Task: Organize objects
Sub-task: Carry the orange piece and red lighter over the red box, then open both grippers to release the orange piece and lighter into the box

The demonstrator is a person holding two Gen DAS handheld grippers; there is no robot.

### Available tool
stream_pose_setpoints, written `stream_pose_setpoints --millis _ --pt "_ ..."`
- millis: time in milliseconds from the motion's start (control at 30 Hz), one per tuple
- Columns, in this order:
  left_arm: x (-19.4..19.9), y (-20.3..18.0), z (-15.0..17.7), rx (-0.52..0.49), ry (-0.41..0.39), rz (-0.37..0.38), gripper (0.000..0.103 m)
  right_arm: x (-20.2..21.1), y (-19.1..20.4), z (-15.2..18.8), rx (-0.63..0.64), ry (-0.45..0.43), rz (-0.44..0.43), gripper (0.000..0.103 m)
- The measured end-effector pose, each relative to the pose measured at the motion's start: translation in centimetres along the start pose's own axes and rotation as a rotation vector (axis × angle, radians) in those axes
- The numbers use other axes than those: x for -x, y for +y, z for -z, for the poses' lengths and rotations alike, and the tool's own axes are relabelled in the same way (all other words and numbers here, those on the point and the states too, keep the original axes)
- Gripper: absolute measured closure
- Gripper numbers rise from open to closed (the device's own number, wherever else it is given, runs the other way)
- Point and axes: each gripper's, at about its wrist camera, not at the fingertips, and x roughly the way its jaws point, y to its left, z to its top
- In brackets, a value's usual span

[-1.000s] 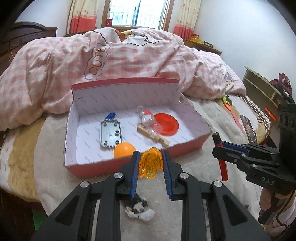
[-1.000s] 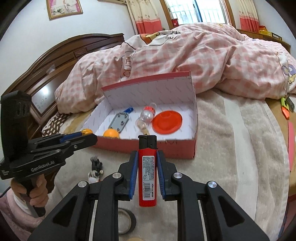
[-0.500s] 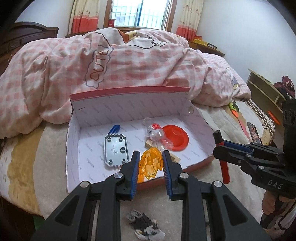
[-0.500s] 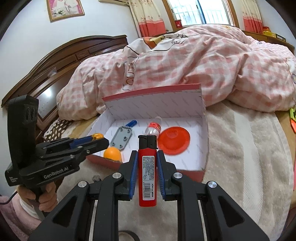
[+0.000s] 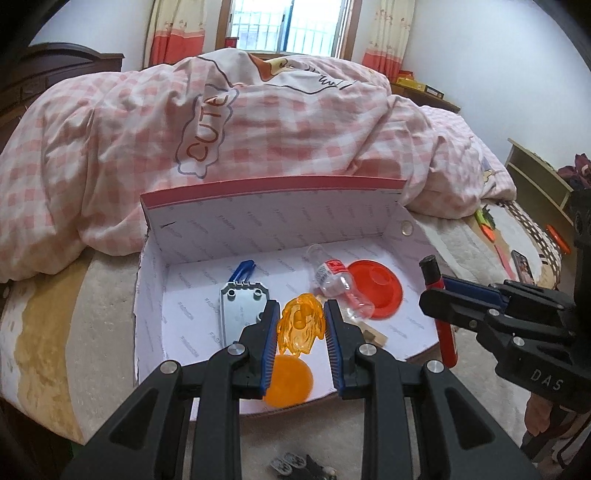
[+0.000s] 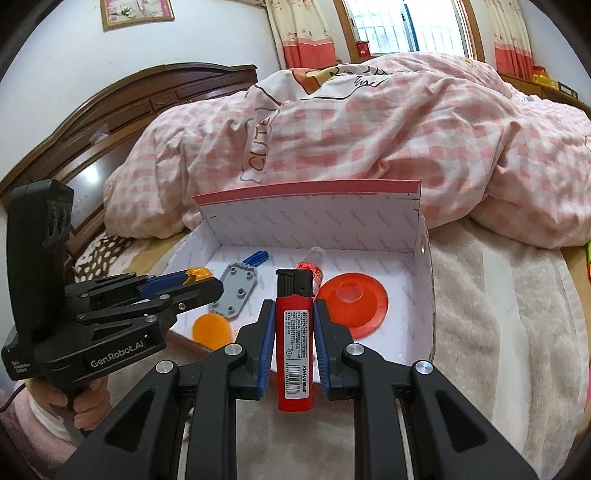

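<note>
Both loads have come forward over the box.

The left gripper (image 5: 301,328) clamps the orange piece (image 5: 300,326), the ball (image 5: 288,380) beneath its fingers; the right gripper (image 6: 293,332) pinches the lighter (image 6: 294,343) above the box (image 6: 428,295) front edge. Release looks next.

Both wrist cams near, facing box (image 5: 273,229) (image 6: 306,225) from front; shared: interior, probably quilt (image 5: 258,122).

Daylight enters from the window (image 5: 290,27) behind the bed; scene bright, shadows soft. Window panes overexposed. Strong fisheye curvature, black vignette at corners; focus sharp centrally.
</note>
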Motion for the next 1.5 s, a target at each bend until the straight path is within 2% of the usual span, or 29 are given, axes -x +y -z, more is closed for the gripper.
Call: stream_pose_setpoints --millis 767,1300,1333,1400,1500 --pt "-3.9 1.8 0.0 0.048 0.051 -0.046 0.079 -4.4 -1.3 -0.1 0.004 0.023 0.074 0.082" --pt "-5.1 1.9 0.2 0.061 0.084 -0.060 0.079 -5.5 -2.0 0.4 -0.005 0.040 0.085 0.082" --pt "-5.2 1.9 0.2 0.062 0.088 -0.057 0.078 -5.4 -2.0 0.3 -0.007 0.039 0.084 0.082" --pt "-5.3 2.0 0.2 0.067 0.098 -0.056 0.066 -5.5 -2.0 0.4 -0.007 0.039 0.083 0.082" --pt "-5.4 2.1 0.2 0.086 0.096 -0.051 0.059 -5.4 -1.9 0.4 0.001 0.040 0.085 0.079"
